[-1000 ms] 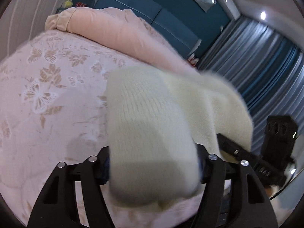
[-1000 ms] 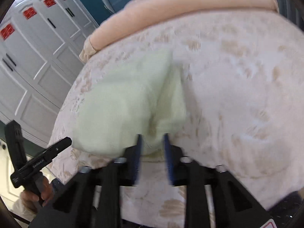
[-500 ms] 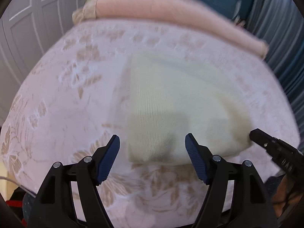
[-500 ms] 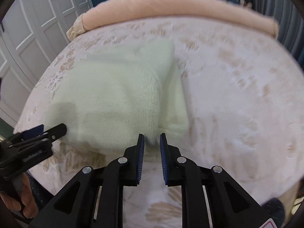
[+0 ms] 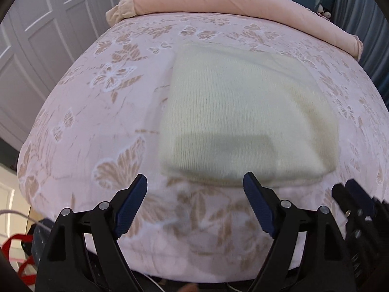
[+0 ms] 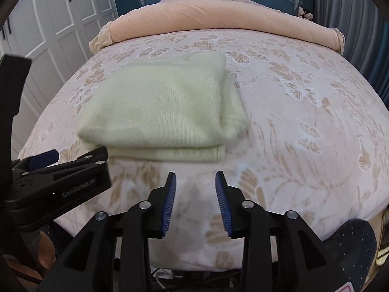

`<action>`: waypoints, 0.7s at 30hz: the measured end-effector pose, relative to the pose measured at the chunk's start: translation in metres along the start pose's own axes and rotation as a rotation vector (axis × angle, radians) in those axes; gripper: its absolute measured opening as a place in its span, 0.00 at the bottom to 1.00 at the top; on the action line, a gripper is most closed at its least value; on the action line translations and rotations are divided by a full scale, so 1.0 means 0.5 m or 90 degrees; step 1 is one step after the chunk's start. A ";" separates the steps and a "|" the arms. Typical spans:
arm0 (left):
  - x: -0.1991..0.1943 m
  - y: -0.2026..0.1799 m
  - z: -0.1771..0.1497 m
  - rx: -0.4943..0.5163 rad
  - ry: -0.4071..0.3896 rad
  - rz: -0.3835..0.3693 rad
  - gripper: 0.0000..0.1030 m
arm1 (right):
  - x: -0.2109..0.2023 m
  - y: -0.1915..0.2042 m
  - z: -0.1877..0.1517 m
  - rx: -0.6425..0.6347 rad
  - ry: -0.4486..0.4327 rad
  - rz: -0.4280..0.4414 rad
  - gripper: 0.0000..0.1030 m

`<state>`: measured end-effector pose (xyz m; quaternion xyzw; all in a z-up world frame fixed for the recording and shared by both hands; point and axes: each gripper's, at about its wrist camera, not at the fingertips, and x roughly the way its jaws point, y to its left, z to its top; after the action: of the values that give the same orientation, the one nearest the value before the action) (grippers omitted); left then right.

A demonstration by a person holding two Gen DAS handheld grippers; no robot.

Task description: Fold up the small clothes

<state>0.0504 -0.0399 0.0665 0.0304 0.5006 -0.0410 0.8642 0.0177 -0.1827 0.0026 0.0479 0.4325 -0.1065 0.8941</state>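
A folded cream knit garment (image 5: 245, 124) is seen lying flat on the butterfly-patterned bed (image 5: 102, 112), in the centre of the left wrist view and in the left centre of the right wrist view (image 6: 160, 114). The left gripper (image 5: 195, 182) is held with its jaws spread wide and nothing between them; the garment's near edge lies just beyond its fingertips, toward the upper part of the frame. The right gripper (image 6: 195, 178) is parted more narrowly, also empty, with the garment's near right corner just ahead and to the upper left. The garment's long axis is judged to run across both views, left to right. The left gripper appears nearer to the near edge. The fold is judged largely done; any further fold would be started from that near edge. A rolled peach duvet (image 6: 218, 22) is laid across the top of both frames.
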 end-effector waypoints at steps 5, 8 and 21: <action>-0.002 -0.012 -0.020 0.013 -0.015 0.031 0.85 | -0.015 0.027 -0.023 0.007 -0.002 0.005 0.35; -0.003 -0.019 -0.033 0.018 -0.015 0.034 0.85 | -0.019 0.033 -0.026 0.011 -0.004 0.002 0.36; -0.019 -0.036 -0.060 0.018 -0.044 0.062 0.85 | -0.042 0.069 -0.053 0.023 -0.002 0.020 0.39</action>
<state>0.0182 -0.0545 0.0595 0.0653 0.4677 -0.0073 0.8814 -0.0070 -0.1415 0.0024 0.0706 0.4280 -0.1005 0.8954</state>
